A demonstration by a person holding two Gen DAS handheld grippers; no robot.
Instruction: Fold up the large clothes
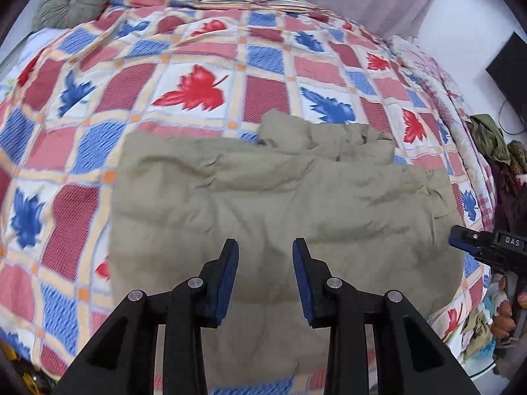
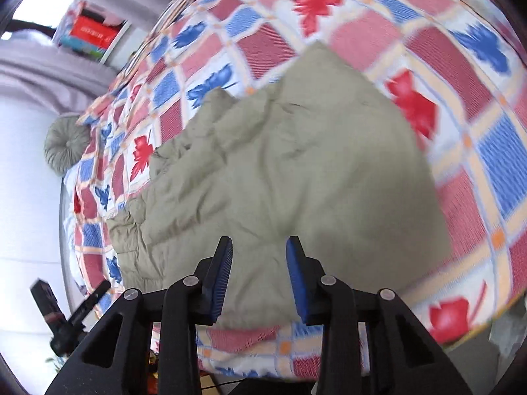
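Both grippers, left gripper [image 1: 265, 247] and right gripper [image 2: 259, 245], hover with fingers apart, gripping nothing. Below lies a folded khaki garment [image 1: 280, 197] on a leaf-patterned bed quilt [image 1: 197, 65].

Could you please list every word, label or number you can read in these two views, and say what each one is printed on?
"DAS": white letters on a small label on the black body of the right gripper, seen at the right edge of the left wrist view.
Red box on the shelf, right wrist view: pale lettering, too blurred to read.
Nothing readable on the khaki garment or the quilt.
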